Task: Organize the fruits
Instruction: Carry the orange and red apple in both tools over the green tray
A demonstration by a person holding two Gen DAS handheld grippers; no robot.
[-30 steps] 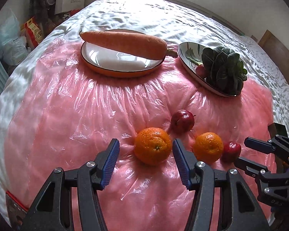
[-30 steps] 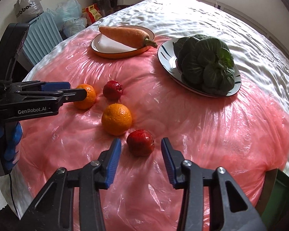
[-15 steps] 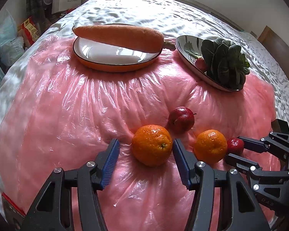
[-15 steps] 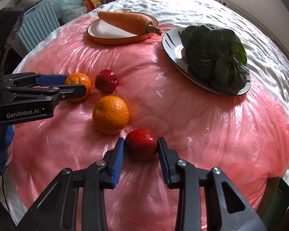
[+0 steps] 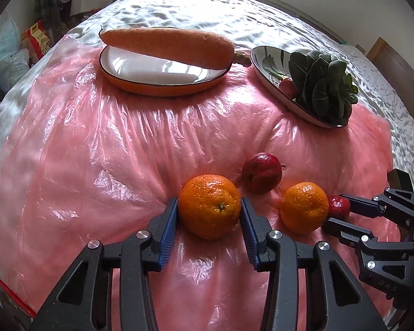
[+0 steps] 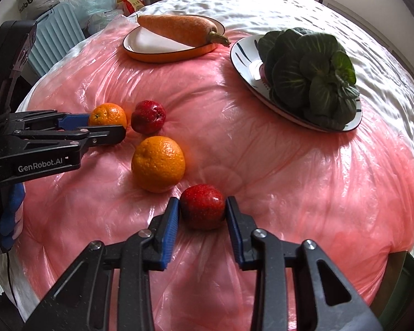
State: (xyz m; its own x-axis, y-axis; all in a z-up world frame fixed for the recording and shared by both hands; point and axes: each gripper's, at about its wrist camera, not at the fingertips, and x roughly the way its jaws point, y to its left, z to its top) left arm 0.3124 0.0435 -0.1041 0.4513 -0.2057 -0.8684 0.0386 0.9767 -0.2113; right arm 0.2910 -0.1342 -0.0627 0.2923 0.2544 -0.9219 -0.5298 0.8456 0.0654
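My left gripper [image 5: 209, 218] is shut on an orange [image 5: 209, 206] that rests on the pink plastic sheet [image 5: 96, 151]. My right gripper [image 6: 202, 211] is shut on a small red fruit [image 6: 202, 210], also on the sheet. A second orange [image 5: 304, 207] and a second red fruit [image 5: 262, 172] lie between them. In the right wrist view the second orange [image 6: 158, 163] sits just left of my gripper, and the left gripper [image 6: 107, 128] holds its orange [image 6: 107, 114].
An orange-rimmed plate [image 5: 140, 81] with a big carrot [image 5: 167, 45] stands at the back. A patterned plate [image 6: 243, 63] holds a leafy green [image 6: 309, 74] and a reddish piece at the back right. Bags and a box stand beyond the bed.
Both grippers moved forward and closed: the left on the orange, the right on the red fruit.
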